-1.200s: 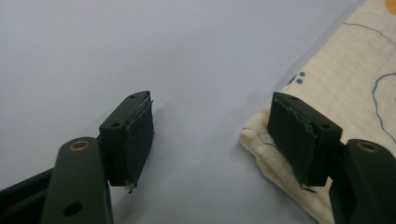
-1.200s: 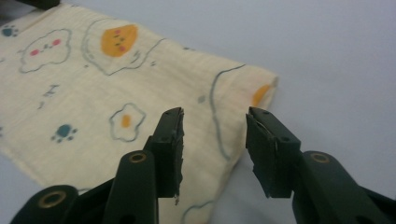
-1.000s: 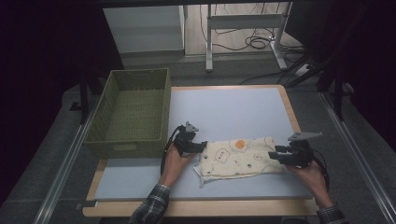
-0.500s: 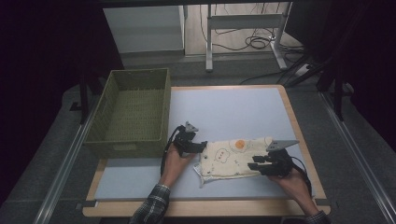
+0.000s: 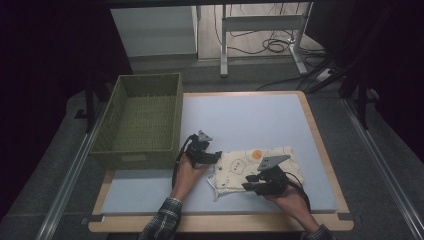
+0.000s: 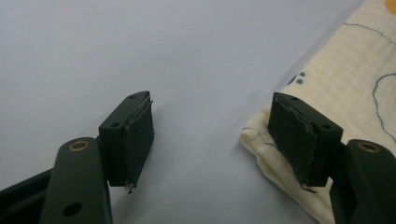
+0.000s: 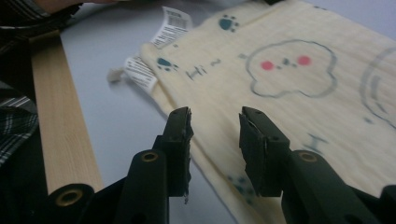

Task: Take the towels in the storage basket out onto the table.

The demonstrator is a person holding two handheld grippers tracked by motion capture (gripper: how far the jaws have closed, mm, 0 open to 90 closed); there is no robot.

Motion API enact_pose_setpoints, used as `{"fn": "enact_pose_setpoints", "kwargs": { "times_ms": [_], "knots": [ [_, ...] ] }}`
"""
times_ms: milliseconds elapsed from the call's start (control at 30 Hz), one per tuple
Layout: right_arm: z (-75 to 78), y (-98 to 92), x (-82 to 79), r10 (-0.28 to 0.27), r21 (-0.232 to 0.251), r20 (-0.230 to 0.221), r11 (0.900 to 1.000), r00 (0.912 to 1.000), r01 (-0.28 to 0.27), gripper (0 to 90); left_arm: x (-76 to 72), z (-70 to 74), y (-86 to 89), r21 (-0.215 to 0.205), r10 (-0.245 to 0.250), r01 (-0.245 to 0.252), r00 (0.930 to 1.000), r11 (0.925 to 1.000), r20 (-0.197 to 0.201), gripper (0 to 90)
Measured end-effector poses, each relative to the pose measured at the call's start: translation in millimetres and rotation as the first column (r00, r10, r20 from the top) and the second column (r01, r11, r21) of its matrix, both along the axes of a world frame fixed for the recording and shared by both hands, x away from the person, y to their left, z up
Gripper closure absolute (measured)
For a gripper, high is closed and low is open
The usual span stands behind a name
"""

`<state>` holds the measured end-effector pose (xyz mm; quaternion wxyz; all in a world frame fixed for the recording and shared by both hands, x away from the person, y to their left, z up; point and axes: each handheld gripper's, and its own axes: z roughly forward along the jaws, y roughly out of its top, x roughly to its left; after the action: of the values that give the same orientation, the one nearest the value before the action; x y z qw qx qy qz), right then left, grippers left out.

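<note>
My left gripper (image 6: 212, 140) fingers gape at the cream cloth (image 5: 252, 165) corner; my right gripper (image 7: 215, 149) fingers hang parted over its edge.

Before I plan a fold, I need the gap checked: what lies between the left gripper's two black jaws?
In the left gripper view, bare pale blue table mat lies between the left gripper's open jaws; the cream printed cloth's corner sits at one jaw.

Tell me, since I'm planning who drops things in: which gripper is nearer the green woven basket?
Left. The left gripper sits just right of the green woven basket, near its front corner. The right gripper is farther right, over the cream printed cloth.
</note>
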<state>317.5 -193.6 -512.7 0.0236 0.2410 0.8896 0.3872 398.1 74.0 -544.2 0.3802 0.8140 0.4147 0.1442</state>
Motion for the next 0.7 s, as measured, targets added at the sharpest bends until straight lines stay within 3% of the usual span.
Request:
{"fn": "enact_pose_setpoints", "kwargs": {
  "times_ms": [467,700],
  "knots": [
    [2.6,49.8,-7.4,0.103,0.001,-0.013,0.995,0.9946,-0.103,62.2,0.1,0.0,0.2,0.002,-0.001,0.001,1.0,1.0,0.001,31.3],
    [-0.3,76.6,-8.2,0.136,-0.031,0.001,0.99,0.9907,-0.136,60.2,0.1,0.1,0.2,0.001,-0.001,0.001,1.0,1.0,0.001,31.3]
  ]
}}
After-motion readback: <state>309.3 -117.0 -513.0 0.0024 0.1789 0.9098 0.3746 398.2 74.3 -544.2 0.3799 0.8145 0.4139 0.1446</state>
